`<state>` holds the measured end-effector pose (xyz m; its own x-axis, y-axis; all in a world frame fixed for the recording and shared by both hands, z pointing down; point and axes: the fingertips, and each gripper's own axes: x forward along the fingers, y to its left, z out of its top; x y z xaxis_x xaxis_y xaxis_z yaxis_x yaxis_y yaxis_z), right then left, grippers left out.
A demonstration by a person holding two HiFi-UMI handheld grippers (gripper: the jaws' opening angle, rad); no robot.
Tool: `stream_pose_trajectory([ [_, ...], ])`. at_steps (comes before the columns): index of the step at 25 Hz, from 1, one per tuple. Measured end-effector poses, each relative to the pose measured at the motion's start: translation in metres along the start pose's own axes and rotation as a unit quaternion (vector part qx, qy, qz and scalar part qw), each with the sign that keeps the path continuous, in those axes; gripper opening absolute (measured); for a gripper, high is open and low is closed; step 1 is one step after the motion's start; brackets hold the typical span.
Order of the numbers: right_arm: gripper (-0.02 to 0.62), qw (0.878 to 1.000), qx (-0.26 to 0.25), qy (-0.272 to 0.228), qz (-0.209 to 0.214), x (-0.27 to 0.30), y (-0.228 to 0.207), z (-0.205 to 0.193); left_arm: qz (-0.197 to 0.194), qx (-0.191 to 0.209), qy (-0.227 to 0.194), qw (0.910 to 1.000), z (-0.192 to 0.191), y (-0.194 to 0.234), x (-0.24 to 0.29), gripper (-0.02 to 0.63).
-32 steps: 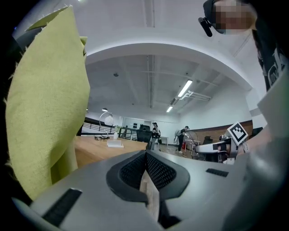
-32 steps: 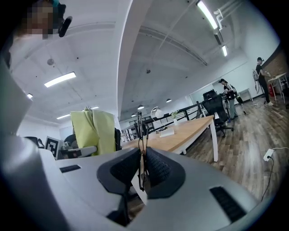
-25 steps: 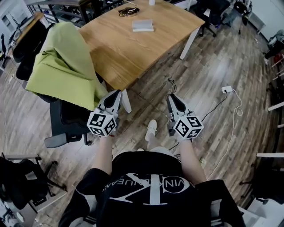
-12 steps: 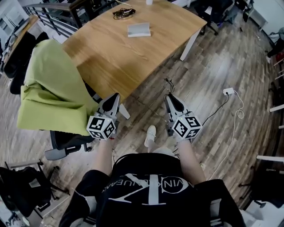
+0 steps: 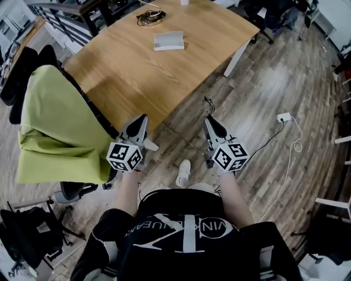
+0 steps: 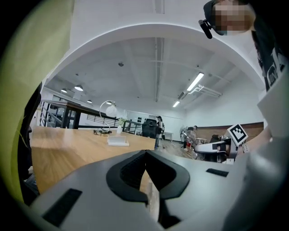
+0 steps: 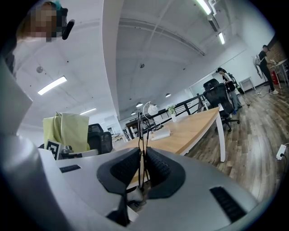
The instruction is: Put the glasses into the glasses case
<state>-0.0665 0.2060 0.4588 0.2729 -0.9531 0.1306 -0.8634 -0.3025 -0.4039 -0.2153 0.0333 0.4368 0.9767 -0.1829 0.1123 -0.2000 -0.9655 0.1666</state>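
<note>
A white glasses case [image 5: 169, 40] lies at the far end of the wooden table [image 5: 137, 71]; it also shows in the left gripper view as the case [image 6: 118, 141]. Behind it sits a dark tangled object [image 5: 149, 16], too small to tell whether it is glasses. Both grippers are held over the floor in front of the table, apart from these things. My left gripper [image 5: 143, 118] [image 6: 146, 154] is shut, with nothing between its pads. My right gripper [image 5: 209, 121] [image 7: 141, 152] is shut on a thin black wire piece [image 7: 140, 131] that sticks up past its tips.
A chair draped with a green cloth [image 5: 55, 126] stands left of the left gripper, at the table's near corner. A white plug and cable [image 5: 283, 116] lie on the wood floor at the right. Dark office chairs stand beyond the table. The person's shoe [image 5: 182, 172] shows below.
The table and the green-draped chair have slid left and lower in the head view as the person steps toward the table. Both grippers keep the same pose and the same grip.
</note>
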Motion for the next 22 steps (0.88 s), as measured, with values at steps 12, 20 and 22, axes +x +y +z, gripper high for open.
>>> stream_pose_trajectory([
  [12,0.058,1.000,0.003,0.012,0.006,0.035,-0.049,0.020,0.004,0.003,0.004,1.0000,0.005,0.006,0.065,0.015],
  [20,0.058,1.000,0.003,0.014,0.012,0.047,-0.075,0.034,0.002,0.006,-0.003,1.0000,0.013,0.001,0.102,0.015],
  [22,0.057,1.000,0.003,0.016,0.013,0.047,-0.078,0.034,0.002,0.005,0.000,1.0000,0.010,-0.001,0.106,0.015],
])
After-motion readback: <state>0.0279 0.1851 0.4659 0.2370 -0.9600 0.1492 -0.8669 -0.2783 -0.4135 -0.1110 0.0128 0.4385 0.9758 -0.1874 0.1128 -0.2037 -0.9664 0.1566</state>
